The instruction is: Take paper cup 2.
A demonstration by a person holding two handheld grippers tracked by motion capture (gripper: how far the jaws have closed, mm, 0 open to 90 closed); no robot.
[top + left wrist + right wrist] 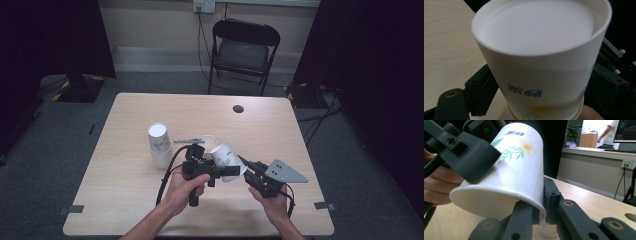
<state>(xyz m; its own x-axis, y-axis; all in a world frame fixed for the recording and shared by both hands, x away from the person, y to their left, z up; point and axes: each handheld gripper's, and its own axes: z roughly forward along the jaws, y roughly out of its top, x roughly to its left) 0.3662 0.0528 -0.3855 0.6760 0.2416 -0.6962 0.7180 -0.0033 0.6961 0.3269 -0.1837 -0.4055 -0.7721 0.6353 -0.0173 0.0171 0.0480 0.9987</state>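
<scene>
A white paper cup printed with a daisy is held tilted in the air over the near middle of the table. My left gripper is shut on its body; in the left gripper view the cup shows its base towards the camera, with a black jaw against each side. My right gripper comes from the right and is shut on the cup's rim. In the right gripper view one jaw lies inside the cup and one outside, pinching the rim wall. The left gripper's finger presses on the cup's upper side.
A stack of upside-down paper cups stands left of the grippers. An upright cup sits just behind them, with a grey stick-like thing beside it. A cable hole lies at the far right; a folding chair stands beyond the table.
</scene>
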